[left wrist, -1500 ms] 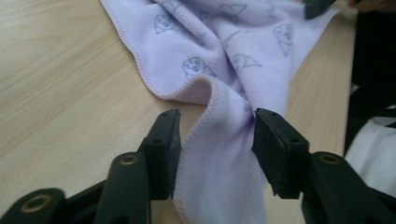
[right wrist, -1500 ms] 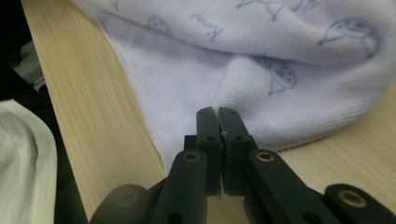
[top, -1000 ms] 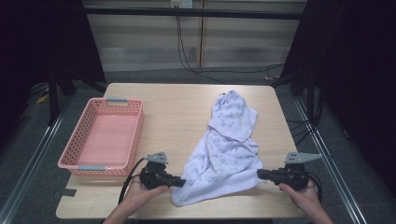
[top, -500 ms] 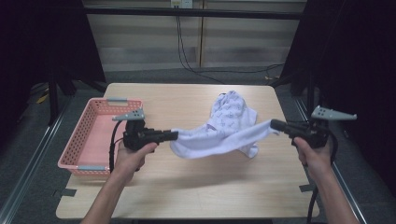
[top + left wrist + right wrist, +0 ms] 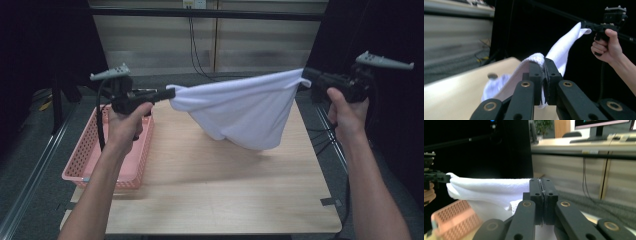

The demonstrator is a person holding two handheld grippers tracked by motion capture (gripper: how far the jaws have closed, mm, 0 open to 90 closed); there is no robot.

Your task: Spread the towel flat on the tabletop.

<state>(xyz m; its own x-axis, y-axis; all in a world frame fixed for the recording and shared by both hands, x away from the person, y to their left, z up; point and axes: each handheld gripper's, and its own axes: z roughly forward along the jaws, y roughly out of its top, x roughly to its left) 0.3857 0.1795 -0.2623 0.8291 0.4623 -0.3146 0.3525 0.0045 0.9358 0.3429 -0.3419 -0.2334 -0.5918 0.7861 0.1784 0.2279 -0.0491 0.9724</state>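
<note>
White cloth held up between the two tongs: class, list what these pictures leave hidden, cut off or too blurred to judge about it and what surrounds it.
- High view: the tabletop behind the white cloth is hidden by the hanging fabric.
- High view: the pink basket is partly covered by the left forearm and left tongs.
- Left gripper view: the cloth's lower end is blurred, so any print is unreadable.
- Right gripper view: the right tongs hide the pinched corner, and the basket is cut off by the edge.

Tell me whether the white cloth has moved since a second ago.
Yes. The white cloth lay on the table beside the pink basket; now it hangs stretched above the tabletop between both tongs.
</note>
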